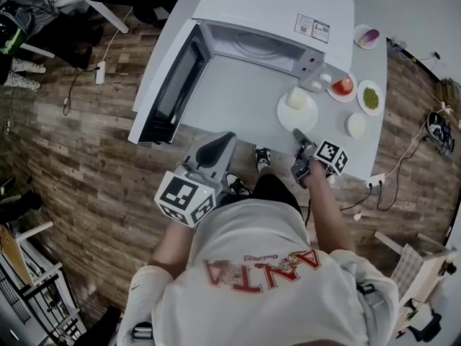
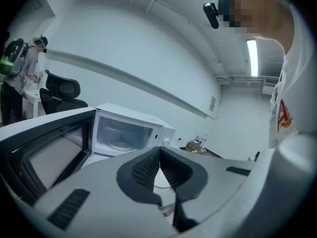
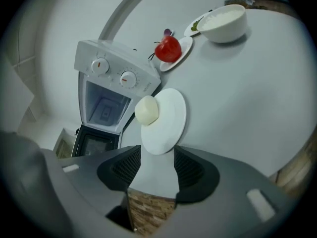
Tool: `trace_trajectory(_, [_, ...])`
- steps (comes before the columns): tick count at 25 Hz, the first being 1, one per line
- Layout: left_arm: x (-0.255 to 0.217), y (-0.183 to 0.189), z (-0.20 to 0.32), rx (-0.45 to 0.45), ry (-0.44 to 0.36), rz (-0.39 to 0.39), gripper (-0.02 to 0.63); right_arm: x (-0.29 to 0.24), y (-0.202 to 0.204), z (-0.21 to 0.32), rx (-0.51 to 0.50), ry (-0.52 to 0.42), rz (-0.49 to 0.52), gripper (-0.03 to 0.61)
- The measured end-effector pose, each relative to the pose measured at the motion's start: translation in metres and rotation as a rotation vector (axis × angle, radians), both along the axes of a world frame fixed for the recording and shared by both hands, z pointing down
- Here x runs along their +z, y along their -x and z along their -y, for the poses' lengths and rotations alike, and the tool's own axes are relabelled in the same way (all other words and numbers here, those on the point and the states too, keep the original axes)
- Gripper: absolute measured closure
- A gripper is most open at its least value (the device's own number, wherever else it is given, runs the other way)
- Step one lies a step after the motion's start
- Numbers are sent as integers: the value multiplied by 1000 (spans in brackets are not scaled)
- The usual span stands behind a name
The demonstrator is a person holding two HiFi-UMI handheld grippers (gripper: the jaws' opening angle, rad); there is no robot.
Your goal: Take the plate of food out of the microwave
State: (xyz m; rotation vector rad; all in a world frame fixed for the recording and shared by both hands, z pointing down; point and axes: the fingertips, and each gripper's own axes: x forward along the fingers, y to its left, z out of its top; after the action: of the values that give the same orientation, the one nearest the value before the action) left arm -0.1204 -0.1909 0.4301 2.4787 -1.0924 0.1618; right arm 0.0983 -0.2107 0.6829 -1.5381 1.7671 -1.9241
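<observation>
My right claw [image 3: 157, 155] stands wide open over the near edge of the white table [image 1: 238, 99], holding nothing, and the white plate [image 3: 166, 120] with its pale bun [image 3: 147, 109] lies on the table just beyond my tips, its near rim at the gap between the pads and not pressed by either. The plate is outside the microwave [image 1: 274, 13], near its right front corner below the two knobs, and the microwave's door [image 1: 173, 85] hangs open to the left. My left claw [image 2: 159, 152] is raised on the near left with its jaws closed together on nothing.
</observation>
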Motion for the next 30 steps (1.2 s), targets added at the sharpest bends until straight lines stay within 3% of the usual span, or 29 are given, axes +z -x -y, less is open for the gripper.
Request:
trace_trajectory(3, [-1, -1, 0, 1, -2, -2, 604, -7, 6, -8, -74, -5, -54, 408])
trace_trajectory(6, [-2, -2, 0, 0, -7, -4, 604, -27, 7, -7, -113, -86, -132, 544])
trace_trajectory(8, [-3, -3, 1, 1, -13, -6, 604, -45, 9, -3, -141, -162, -188, 575])
trace_trajectory(18, [-22, -7, 1, 4, -64, -38, 604, -165, 27, 9, -282, -577, -490, 575])
trace_trajectory(30, [-52, -6, 0, 12, -147, -61, 604, -284, 29, 2, -225, -851, -601, 577])
